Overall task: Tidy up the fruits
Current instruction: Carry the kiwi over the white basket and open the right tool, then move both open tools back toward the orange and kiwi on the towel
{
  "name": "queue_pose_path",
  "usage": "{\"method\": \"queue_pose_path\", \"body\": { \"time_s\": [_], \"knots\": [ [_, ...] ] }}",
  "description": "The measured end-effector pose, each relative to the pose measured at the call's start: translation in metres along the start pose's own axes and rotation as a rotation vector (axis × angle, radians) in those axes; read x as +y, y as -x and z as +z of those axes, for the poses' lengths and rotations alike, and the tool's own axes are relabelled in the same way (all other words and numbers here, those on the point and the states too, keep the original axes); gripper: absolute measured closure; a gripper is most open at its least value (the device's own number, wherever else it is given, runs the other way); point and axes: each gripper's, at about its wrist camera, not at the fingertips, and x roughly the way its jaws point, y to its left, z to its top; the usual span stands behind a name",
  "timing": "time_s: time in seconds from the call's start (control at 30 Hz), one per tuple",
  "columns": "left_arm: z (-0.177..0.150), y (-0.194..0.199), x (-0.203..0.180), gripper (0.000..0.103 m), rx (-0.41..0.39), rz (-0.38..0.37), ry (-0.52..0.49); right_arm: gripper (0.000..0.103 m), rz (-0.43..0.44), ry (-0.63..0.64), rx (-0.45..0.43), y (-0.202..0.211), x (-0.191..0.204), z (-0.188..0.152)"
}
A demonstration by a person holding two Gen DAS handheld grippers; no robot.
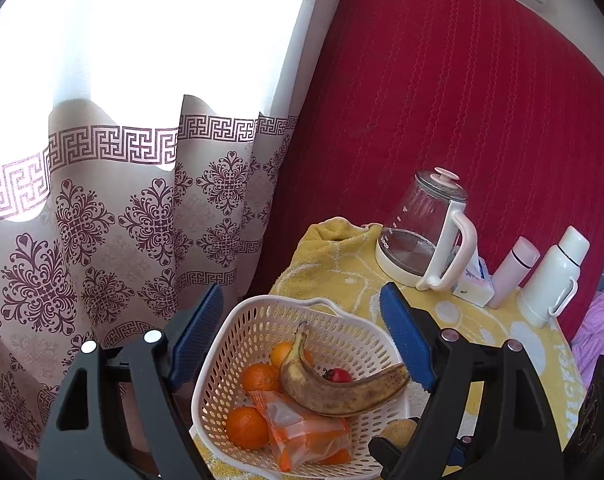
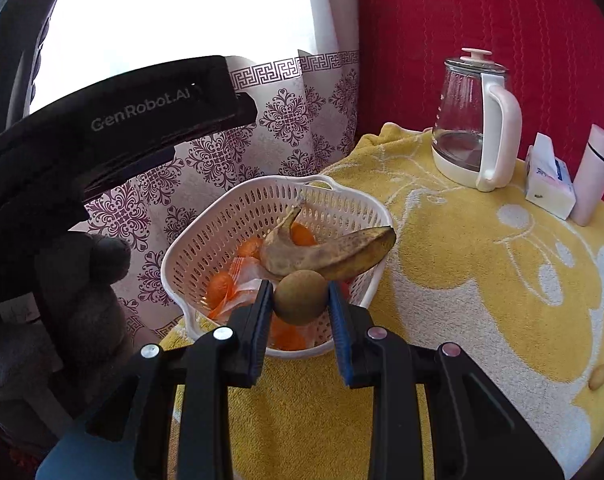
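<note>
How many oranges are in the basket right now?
3 visible: one orange at the near left, one behind it, one behind the banana's stem. The snack bag may hide more.

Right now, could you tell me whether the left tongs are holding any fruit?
No, the left tongs stand open and empty above the basket.

bright patterned curtain [image 1: 142, 208], red quilted wall [image 1: 442, 100]
</note>
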Motion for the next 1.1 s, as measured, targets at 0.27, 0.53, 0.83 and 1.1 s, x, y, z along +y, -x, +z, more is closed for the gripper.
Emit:
{"method": "queue_pose_path", "body": {
  "time_s": [0.27,0.53,0.83,1.1],
  "knots": [
    [0.000,-0.001,0.002,0.021,0.006,0.000,0.004,0.074,-0.026,-0.033,0.003,-0.004,-0.011,-0.008],
    [-0.004,-0.002,-0.010,0.021,0.011,-0.014,-0.026,0.068,-0.069,-0.067,-0.027,0.011,-0.027,-0.027],
    [-0.009,-0.001,-0.023,0.021,0.016,-0.029,-0.062,0.068,-0.098,-0.132,-0.023,0.024,-0.050,-0.048],
    [-0.016,-0.003,-0.037,0.015,0.028,-0.042,-0.096,0.051,-0.125,-0.201,-0.036,0.039,-0.071,-0.064]
  ]
}}
